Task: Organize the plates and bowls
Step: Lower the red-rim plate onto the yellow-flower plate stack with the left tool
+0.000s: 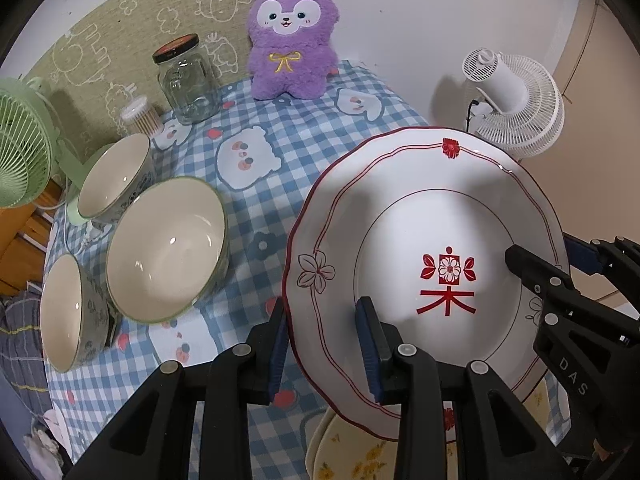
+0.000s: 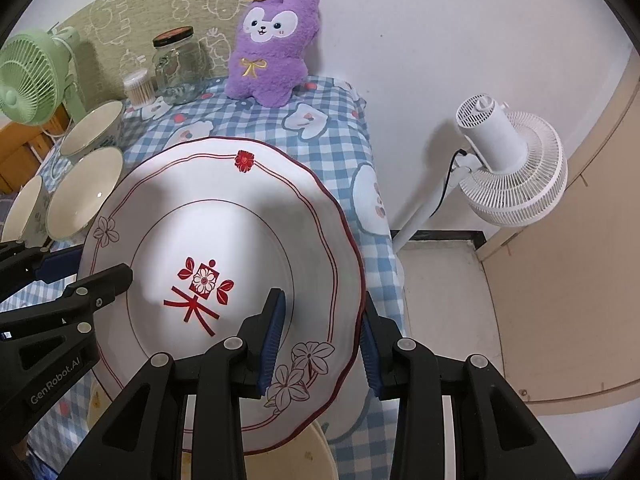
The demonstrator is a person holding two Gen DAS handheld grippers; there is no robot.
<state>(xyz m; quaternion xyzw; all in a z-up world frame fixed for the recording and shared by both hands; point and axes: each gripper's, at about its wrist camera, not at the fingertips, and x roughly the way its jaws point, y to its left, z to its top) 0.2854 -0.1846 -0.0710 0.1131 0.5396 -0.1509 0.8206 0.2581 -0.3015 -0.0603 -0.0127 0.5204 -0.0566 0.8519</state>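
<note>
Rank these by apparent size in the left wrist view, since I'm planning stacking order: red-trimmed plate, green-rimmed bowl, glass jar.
1. red-trimmed plate, though it is nearest the camera
2. green-rimmed bowl
3. glass jar, farthest back, so true size is unsure

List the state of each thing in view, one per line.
Red-rimmed plate: lifted, tilted, gripped on opposite rims by both tools.
Left tool: shut on plate rim.
Right tool: shut on plate rim.
Three bowls: upright, empty, close together.
Jar: lidded, empty.
Yellow plates: lying on the table under the lifted plate.
Plush: standing.
</note>
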